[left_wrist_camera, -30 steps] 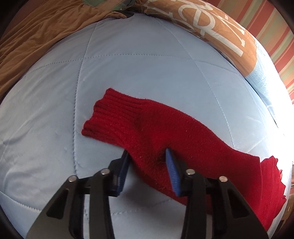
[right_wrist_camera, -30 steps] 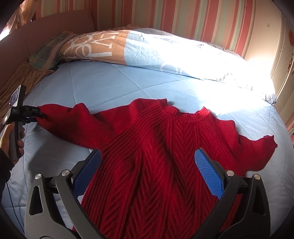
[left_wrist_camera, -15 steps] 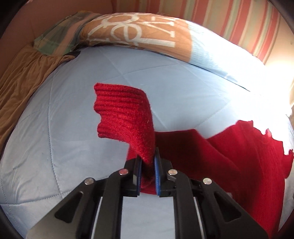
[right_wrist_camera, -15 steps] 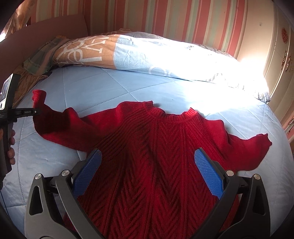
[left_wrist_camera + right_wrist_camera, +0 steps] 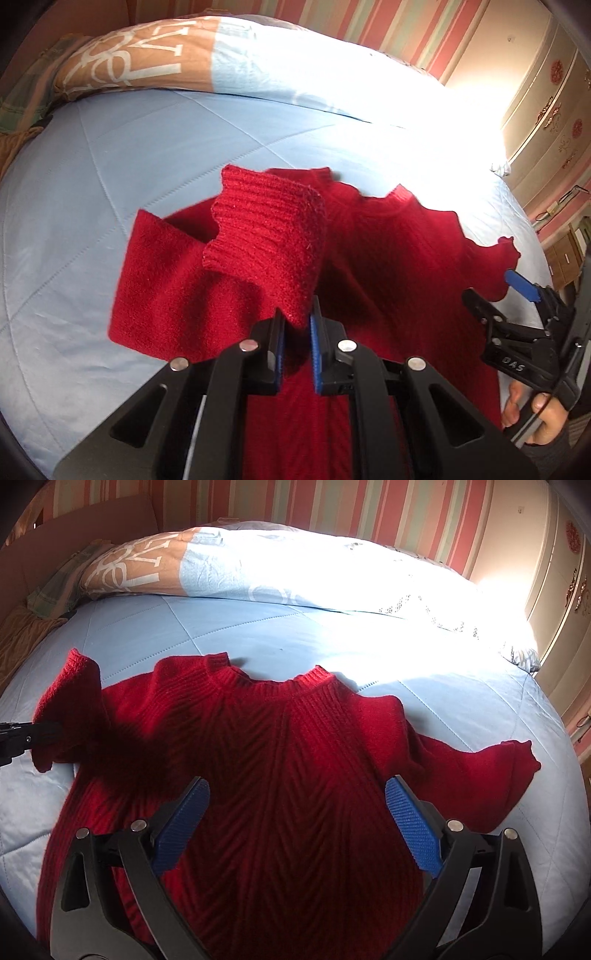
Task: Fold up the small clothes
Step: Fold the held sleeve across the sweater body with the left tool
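Two grippers work over a red knitted sweater [image 5: 295, 775] spread flat on a light blue quilted bed [image 5: 258, 635]. The left gripper [image 5: 297, 325] is clamped on the ribbed cuff of one sleeve [image 5: 266, 236], which is lifted and doubled back over the sweater's body. The right gripper [image 5: 295, 812] hovers above the chest, its jaws wide but closing, nothing pressed between them. A patterned pillow [image 5: 155, 565] lies behind.

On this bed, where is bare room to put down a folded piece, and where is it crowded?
Free: the blue quilt between the red sweater collar and the rolled duvet; also the quilt left of the lifted sleeve. Crowded: the middle, where the sweater lies spread, with the left gripper shut on the sleeve and the right gripper above the body.
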`<state>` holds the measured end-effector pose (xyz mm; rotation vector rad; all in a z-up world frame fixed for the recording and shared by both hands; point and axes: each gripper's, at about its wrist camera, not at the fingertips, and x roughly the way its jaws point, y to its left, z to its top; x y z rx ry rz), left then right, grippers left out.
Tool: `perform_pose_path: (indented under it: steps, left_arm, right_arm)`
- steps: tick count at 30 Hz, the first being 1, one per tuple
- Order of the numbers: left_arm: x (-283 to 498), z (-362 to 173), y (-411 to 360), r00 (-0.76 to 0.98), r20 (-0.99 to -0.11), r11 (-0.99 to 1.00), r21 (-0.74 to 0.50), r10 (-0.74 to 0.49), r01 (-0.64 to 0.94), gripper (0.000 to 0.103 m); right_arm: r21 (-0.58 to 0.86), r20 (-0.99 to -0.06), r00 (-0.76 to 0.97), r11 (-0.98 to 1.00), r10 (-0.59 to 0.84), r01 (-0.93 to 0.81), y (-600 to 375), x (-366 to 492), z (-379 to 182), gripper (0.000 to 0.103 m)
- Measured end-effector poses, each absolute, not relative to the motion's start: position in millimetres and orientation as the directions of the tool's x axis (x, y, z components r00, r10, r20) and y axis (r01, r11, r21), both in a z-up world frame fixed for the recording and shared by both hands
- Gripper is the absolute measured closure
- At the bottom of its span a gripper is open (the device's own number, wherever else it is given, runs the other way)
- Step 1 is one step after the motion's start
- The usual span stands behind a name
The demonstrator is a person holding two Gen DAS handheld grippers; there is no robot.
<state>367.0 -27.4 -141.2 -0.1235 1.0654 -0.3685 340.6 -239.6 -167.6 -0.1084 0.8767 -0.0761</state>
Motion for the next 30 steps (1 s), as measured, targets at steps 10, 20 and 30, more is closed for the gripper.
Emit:
perform_pose_path:
  steps: [10,20,30]
  left_arm:
    - [372,-149,-169,0.38,-0.808,0.883,-0.342,-0.451,0.322,0.092]
    - [343,-186,-170,0.386,-0.874,0.911,-0.134,-0.294,0.391,0.027]
    - [355,-191,-75,0.505,-0.858,0.958,0.058,-0.097,0.282,0.027]
  right_arm:
    - [-0.134,-0.773,0.615,0.988,-0.155,0.08,-331,340,-179,0.007]
    - [-0.066,-0.808,0.574,0.989,-0.13,0.131,-350,335,-196,0.007]
    - [0.034,-0.876,0.479,0.983,-0.058,0.18,-298,360,-208,0.009]
